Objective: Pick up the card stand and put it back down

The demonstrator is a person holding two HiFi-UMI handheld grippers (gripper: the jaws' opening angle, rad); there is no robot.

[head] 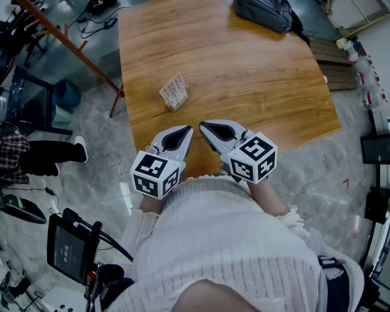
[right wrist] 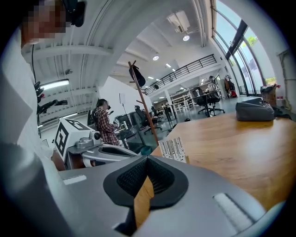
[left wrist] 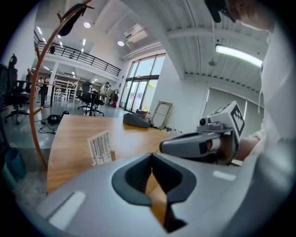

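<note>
**Head view.** The card stand [head: 174, 91] is standing on the wooden table [head: 256, 79], upper left of frame centre, apart from both tools. The left gripper [head: 186, 130] and right gripper [head: 203, 126] are hovering side by side over the table's near edge, lower centre. Each is holding its jaws together on nothing, tips aiming toward the stand. This is fitting either an approach or a finished set-down. The card's print is too small to read, its base is hard to make out, and the grey bag [head: 262, 13] is running off the top edge.

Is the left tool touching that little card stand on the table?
Apart. In the head view, a strip of bare table lies between the left tool and the card stand.
</note>
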